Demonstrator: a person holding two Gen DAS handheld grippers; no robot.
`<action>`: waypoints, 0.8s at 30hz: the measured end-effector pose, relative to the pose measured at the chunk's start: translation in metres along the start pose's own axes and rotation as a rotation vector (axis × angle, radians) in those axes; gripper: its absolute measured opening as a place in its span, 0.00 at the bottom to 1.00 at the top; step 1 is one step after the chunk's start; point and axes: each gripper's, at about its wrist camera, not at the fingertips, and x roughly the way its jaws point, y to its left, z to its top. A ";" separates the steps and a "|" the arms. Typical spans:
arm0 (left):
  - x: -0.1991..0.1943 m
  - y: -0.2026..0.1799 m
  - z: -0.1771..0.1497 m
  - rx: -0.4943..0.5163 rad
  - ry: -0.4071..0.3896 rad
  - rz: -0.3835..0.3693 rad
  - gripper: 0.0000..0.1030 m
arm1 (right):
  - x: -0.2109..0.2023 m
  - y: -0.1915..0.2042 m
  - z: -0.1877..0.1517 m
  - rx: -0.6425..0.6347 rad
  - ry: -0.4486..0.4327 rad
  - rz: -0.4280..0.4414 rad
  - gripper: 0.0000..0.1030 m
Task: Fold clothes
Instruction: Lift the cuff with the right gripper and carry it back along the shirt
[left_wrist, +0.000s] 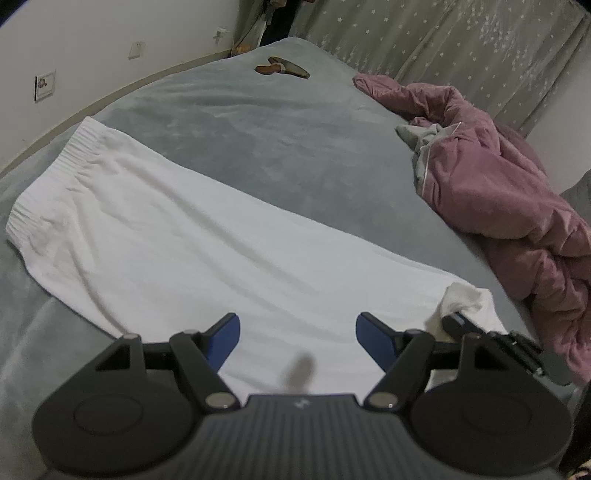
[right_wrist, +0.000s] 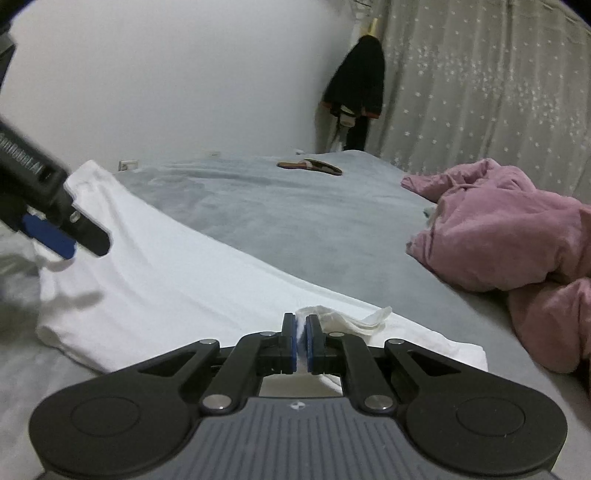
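White trousers (left_wrist: 177, 236) lie flat and lengthwise on the grey bed (left_wrist: 258, 129), elastic waistband at the far left. My left gripper (left_wrist: 297, 332) is open and empty, hovering over the near leg end. My right gripper (right_wrist: 301, 332) is shut on the white hem of the trousers (right_wrist: 155, 273), with a small bunched fold just past its tips. In the left wrist view the right gripper (left_wrist: 456, 319) shows at the lower right, pinching the lifted hem corner. In the right wrist view the left gripper (right_wrist: 74, 236) shows at the left, above the cloth.
A crumpled pink garment (left_wrist: 498, 206) with a bit of grey cloth lies on the bed's right side, also in the right wrist view (right_wrist: 509, 236). A brown flat object (left_wrist: 282, 68) lies at the far end. A starred curtain (right_wrist: 480, 81) and dark hanging clothes (right_wrist: 356, 77) stand behind.
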 end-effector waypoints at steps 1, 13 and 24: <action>0.000 0.000 0.000 -0.001 -0.002 -0.004 0.70 | 0.001 0.001 -0.001 -0.005 0.004 0.002 0.08; 0.017 -0.023 0.014 -0.015 0.027 -0.157 0.68 | -0.008 0.003 -0.006 0.006 -0.010 0.015 0.08; 0.084 -0.122 0.027 0.341 0.131 -0.203 0.62 | -0.008 -0.001 -0.010 0.059 -0.023 0.051 0.08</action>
